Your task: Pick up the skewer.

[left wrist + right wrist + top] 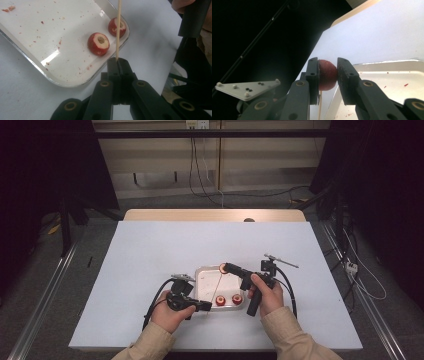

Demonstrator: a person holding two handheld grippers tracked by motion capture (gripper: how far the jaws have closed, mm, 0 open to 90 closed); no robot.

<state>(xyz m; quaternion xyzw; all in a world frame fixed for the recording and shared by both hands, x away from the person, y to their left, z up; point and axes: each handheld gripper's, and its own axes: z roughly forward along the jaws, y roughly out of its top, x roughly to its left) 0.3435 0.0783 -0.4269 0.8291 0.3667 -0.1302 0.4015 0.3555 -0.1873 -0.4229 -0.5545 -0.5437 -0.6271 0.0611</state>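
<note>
Nearest, at the bench's front edge: two hands in tan sleeves, each holding a black gripper.

Left gripper (206,306): jaws fully closed, pinching the lower end of a thin wooden skewer (118,30). In the left gripper view the skewer rises straight from between the clamped jaws and crosses over the tray.

Tray (203,272): white, shallow, rounded corners, resting on the white bench (150,250) between the two hands. Its floor is flecked with red crumbs and smears.

Two red fruits in the tray's near corner, close together but apart. First cored fruit (98,44): red skin, pale cut top with a hole at the centre, lying just left of the skewer in the left gripper view. Second cored fruit (117,27): same kind, partly crossed by the skewer.

Right gripper (226,267): held over the tray's far edge, jaws partly closed and pressed on either side of a third red fruit (327,75). In the right gripper view the skewer's upper end shows just beneath this fruit; whether it has entered the fruit cannot be told.

Beyond: bare white bench top, then a wooden edge (215,215), cables on the floor.
</note>
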